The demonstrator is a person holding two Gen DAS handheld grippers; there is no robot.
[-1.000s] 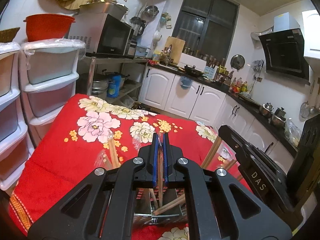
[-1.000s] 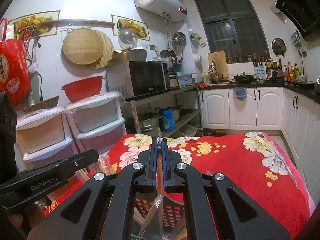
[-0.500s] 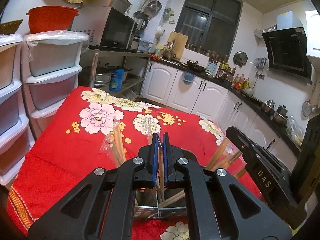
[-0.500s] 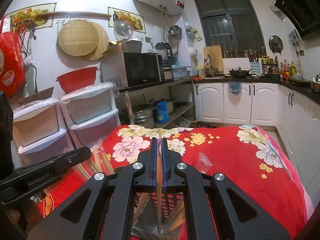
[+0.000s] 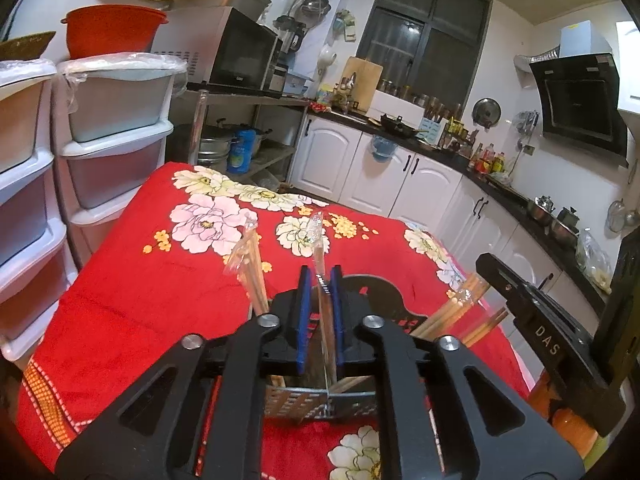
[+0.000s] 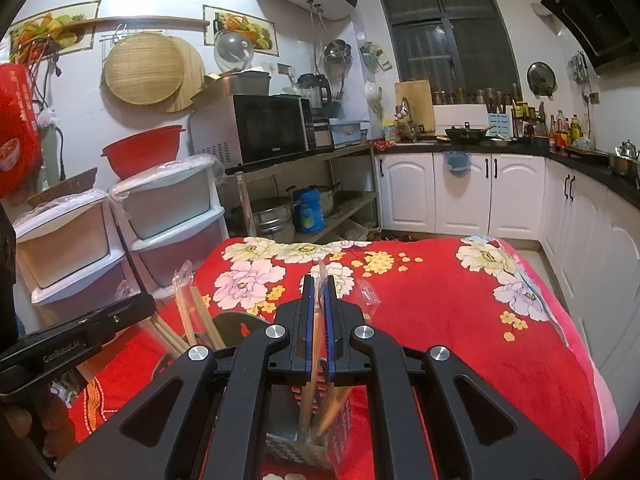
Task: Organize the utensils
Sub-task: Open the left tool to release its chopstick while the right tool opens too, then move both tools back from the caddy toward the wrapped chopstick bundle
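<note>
The left gripper (image 5: 319, 312) is opening, its jaws loosening around a wrapped chopstick pair (image 5: 320, 280) already standing in the mesh holder (image 5: 320, 400) just below. The right gripper (image 6: 316, 332) clamps another wrapped pair (image 6: 316, 344) upright above the same holder on the red-clothed worktop (image 6: 460, 320), presumably ready to lower.

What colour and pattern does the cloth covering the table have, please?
The cloth is bright red with large pink, white and yellow flowers, seen best from the right wrist.
</note>
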